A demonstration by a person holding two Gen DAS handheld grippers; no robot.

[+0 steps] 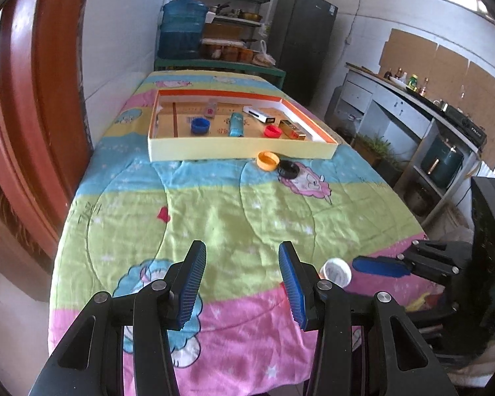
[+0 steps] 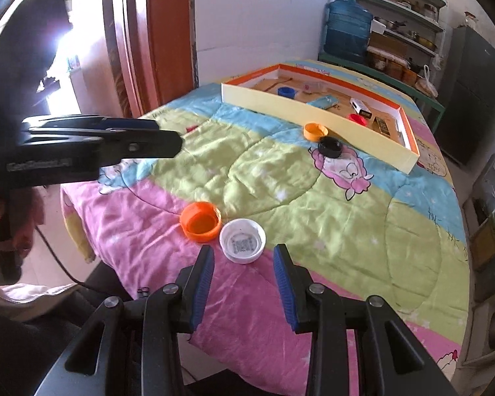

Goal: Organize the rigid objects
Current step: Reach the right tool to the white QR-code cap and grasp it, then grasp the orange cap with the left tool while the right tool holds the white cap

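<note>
Box (image 1: 241, 153) holds blue cap (image 1: 200, 125), red cap (image 1: 273, 131).

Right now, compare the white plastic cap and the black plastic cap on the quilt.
The white plastic cap lies just beyond the right gripper beside an orange cap; the black plastic cap sits far off near the cardboard tray. Both lie open side up, outside the tray.
</note>
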